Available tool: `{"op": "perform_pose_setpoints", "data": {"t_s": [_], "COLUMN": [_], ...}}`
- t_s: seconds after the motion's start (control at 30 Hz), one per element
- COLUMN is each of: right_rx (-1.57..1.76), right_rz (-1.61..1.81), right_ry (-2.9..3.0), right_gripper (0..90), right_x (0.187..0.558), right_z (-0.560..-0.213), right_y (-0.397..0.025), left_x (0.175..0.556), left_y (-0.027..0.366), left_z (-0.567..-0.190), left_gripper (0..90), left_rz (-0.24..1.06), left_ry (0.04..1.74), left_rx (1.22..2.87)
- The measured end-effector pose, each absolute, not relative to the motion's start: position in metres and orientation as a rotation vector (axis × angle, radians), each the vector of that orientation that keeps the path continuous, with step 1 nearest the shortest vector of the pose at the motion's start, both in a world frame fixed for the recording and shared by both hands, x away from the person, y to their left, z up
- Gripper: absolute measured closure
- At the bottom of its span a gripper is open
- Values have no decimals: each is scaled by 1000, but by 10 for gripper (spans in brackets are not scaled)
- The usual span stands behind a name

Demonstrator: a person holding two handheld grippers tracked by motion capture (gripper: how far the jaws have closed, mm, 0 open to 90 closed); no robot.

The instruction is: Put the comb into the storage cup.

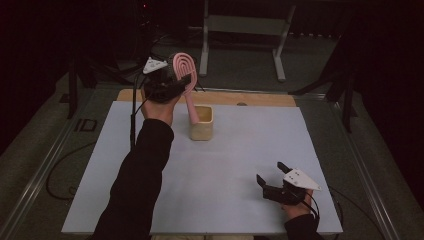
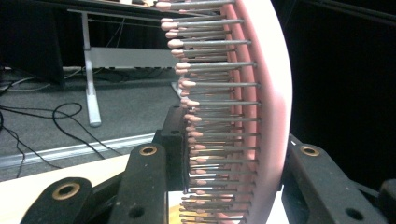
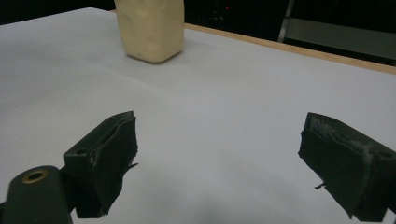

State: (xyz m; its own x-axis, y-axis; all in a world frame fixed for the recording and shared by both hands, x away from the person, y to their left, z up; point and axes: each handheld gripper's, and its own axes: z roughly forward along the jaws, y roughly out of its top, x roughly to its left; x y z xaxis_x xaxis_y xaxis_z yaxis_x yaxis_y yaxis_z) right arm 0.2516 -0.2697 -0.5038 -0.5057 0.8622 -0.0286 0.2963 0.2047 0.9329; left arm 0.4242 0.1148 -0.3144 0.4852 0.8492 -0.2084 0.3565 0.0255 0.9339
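Note:
My left gripper [image 1: 176,82] is raised over the far left of the table, shut on the head of a pink hairbrush [image 1: 185,75]. The brush hangs handle-down, its tip just inside a cream square cup [image 1: 202,124] standing on the white sheet. In the left gripper view the hairbrush [image 2: 238,112] stands between the black jaws, its rows of pink-tipped bristles facing left. My right gripper [image 1: 271,173] rests low near the front right of the table, open with nothing between its fingers. In the right gripper view the cup [image 3: 150,28] stands far ahead of the open right gripper [image 3: 219,163].
A white sheet [image 1: 240,155] covers the wooden table, whose bare edge [image 1: 250,99] shows at the back. Beyond it a grey metal stand [image 1: 245,30] sits on the dark floor. Cables [image 1: 55,185] trail down the left side.

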Motion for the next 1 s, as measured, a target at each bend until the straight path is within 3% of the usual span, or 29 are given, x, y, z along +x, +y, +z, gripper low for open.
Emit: {"op": "perform_pose_setpoints", "data": {"t_s": [1.0], "right_rx": [1080], "right_rz": [1299], "right_ry": [1912], "right_gripper": [111], "right_x": [251], "right_z": [-503], "right_y": [-271], "left_x": [437], "left_y": [93], "left_z": [-324], "left_gripper": [638], "left_rz": [596], "left_ry": [1075], "left_rx": [1556]}}
